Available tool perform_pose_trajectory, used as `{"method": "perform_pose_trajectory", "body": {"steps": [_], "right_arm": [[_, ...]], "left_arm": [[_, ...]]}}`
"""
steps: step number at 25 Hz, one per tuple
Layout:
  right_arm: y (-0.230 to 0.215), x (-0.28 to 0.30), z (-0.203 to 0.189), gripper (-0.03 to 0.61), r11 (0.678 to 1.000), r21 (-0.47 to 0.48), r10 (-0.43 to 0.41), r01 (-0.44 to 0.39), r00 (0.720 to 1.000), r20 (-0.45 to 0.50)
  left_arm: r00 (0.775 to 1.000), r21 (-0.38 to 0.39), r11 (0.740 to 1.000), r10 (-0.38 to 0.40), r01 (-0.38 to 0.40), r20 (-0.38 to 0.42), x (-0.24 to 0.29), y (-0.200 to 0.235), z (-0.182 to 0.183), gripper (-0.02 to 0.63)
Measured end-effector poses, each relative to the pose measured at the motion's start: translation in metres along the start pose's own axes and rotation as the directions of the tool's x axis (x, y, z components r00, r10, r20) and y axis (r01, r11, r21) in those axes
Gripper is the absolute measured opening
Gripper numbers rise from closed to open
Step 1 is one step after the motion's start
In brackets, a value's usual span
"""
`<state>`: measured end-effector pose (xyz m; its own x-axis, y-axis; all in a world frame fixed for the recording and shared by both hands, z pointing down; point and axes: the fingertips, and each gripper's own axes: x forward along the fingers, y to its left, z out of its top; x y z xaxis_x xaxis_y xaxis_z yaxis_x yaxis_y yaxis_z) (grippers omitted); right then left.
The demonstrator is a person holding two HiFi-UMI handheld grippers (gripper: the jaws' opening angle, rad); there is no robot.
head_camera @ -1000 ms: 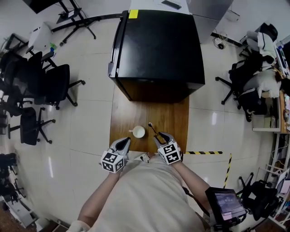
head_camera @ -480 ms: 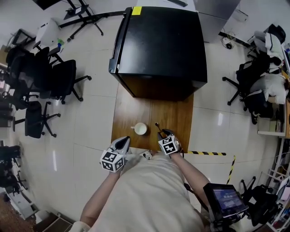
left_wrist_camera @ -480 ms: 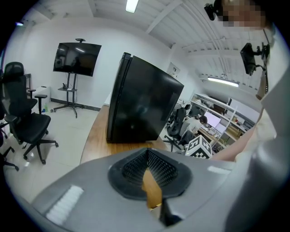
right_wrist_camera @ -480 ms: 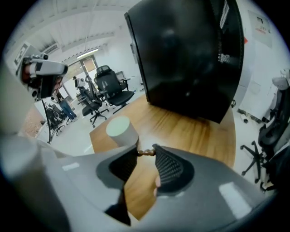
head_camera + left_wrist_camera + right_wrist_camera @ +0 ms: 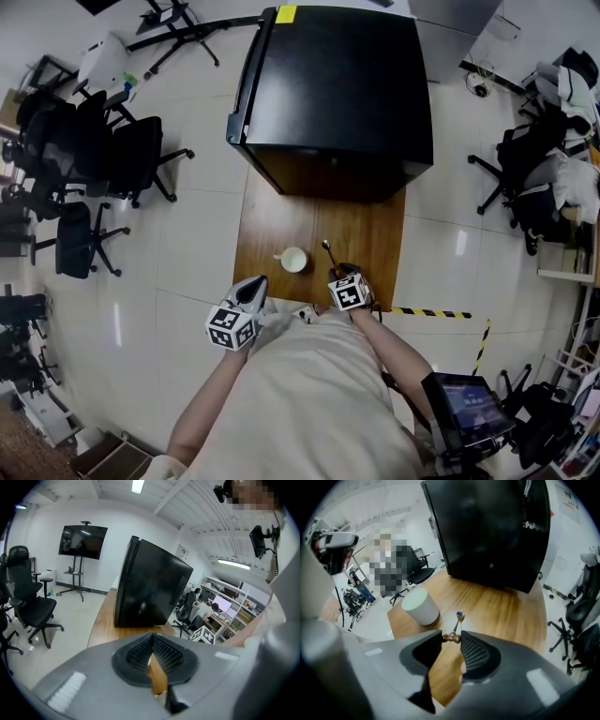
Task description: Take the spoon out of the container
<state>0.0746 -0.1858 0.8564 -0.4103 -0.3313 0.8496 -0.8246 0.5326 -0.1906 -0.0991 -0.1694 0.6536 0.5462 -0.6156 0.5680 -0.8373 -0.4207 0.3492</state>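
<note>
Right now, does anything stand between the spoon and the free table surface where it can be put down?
Nothing visible does. The right gripper holds the spoon by its beaded handle end, already outside the white cup, which stands apart to its left. Only bare wooden table lies below and ahead of the spoon.

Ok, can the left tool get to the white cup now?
Probably yes: nothing stands between the left tool and the cup; the right tool holds the spoon off to the other side.
</note>
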Motion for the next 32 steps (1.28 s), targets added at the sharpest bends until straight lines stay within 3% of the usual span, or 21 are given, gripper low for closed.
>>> {"method": "perform_pose_trajectory", "body": {"steps": [15, 28, 32], "right_arm": [[-0.002, 0.006, -0.046, 0.127, 1.0, -0.006, 0.004, -0.005, 0.992, -0.126], [0.005, 0.049, -0.071, 0.129, 1.0, -0.003, -0.003, 0.002, 0.971, -0.24], [0.005, 0.049, -0.071, 0.129, 0.999, -0.023, -0.035, 0.031, 0.975, -0.22]], "left_arm": [[1.0, 0.008, 1.0, -0.005, 0.006, -0.016, 0.001, -0.001, -0.002, 0.0], [0.999, 0.0, 1.0, -0.008, 0.008, -0.039, -0.005, -0.012, -0.021, 0.0], [0.999, -0.005, 1.0, -0.006, 0.006, -0.039, -0.01, -0.011, -0.027, 0.0]]}}
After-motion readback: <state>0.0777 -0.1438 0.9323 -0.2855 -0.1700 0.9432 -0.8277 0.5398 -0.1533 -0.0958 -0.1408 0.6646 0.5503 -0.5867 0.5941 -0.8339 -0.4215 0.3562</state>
